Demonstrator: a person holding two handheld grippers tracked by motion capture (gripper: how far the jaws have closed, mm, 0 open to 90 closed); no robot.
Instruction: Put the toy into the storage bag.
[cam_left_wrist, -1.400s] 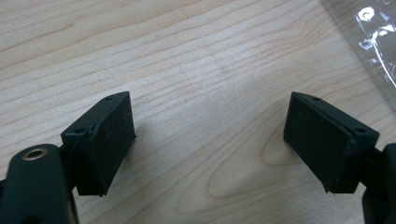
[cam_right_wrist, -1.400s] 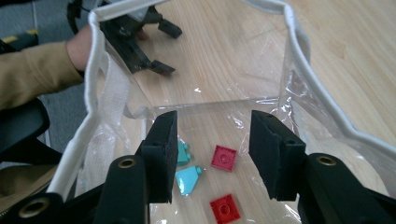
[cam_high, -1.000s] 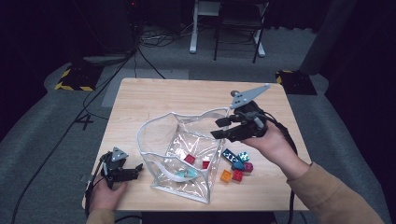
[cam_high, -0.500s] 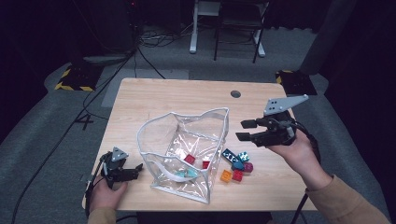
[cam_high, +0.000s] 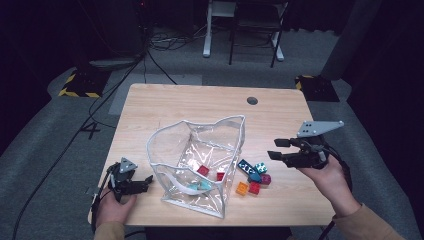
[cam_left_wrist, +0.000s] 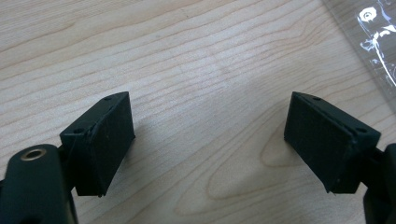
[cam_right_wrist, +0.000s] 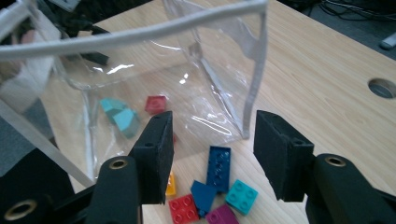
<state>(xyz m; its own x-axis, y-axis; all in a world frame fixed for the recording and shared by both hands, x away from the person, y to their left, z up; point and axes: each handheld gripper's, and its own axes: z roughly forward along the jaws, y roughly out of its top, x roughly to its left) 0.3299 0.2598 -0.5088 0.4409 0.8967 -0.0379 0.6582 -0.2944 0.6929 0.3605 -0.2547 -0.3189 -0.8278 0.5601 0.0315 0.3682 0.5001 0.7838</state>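
Loose toy bricks (cam_high: 252, 177) lie at lower centre of the high view on the counter (cam_high: 200, 107), just beside a clear pouch (cam_high: 200, 160). The right gripper (cam_high: 276, 150), empty, has just been opening beside them. The left gripper (cam_high: 148, 181) rests released. The bricks look light, rigid and slick (best pinched across flat sides). The pouch's glare blurs the bricks inside.

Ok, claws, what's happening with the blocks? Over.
Left claw open, idle by bag. Right claw opening, empty, aimed at loose blocks beside bag. Nothing in the way.
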